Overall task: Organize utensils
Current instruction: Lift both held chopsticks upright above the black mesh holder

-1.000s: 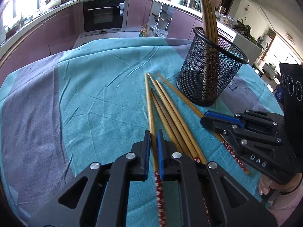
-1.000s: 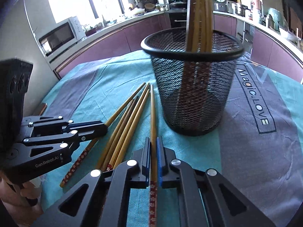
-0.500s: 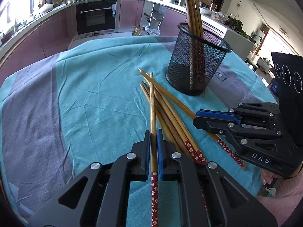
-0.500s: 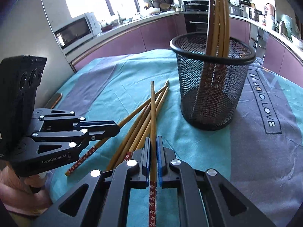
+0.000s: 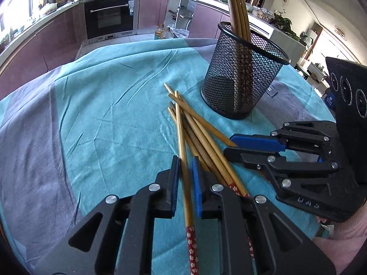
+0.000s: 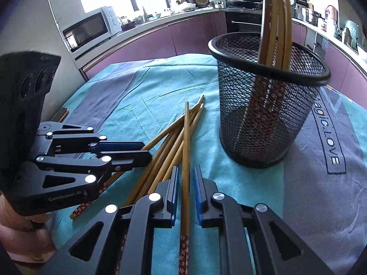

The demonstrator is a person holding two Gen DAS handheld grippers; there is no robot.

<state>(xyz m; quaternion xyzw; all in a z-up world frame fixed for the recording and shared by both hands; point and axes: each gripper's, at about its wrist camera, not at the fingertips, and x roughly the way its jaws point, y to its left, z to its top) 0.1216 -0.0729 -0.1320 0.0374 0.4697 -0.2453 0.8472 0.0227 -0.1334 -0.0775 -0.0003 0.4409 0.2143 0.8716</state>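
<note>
A black mesh holder (image 5: pixel 243 78) (image 6: pixel 266 105) stands on the teal cloth with several bamboo chopsticks (image 5: pixel 236 6) upright in it. Loose chopsticks (image 5: pixel 201 135) (image 6: pixel 160 158) lie in a pile beside it. My left gripper (image 5: pixel 185 167) has its jaws slightly parted around one chopstick (image 5: pixel 182 142) with a red flowered end. My right gripper (image 6: pixel 185 176) likewise stands slightly open around one chopstick (image 6: pixel 186 137). Each gripper also shows in the other's view, the right one (image 5: pixel 238 146) and the left one (image 6: pixel 137 151), low over the pile.
The round table's cloth (image 5: pixel 103 119) has teal and grey patches, with "Magic LOVE" lettering (image 6: pixel 330 142) right of the holder. Kitchen counters, an oven (image 5: pixel 110 16) and a microwave (image 6: pixel 89 29) ring the room beyond the table edge.
Both grippers' jaws have opened a little; they were clamped on their chopsticks before. Both pulled back from the holder, then moved nearer again, and the chopsticks now cross the pile at an angle.
</note>
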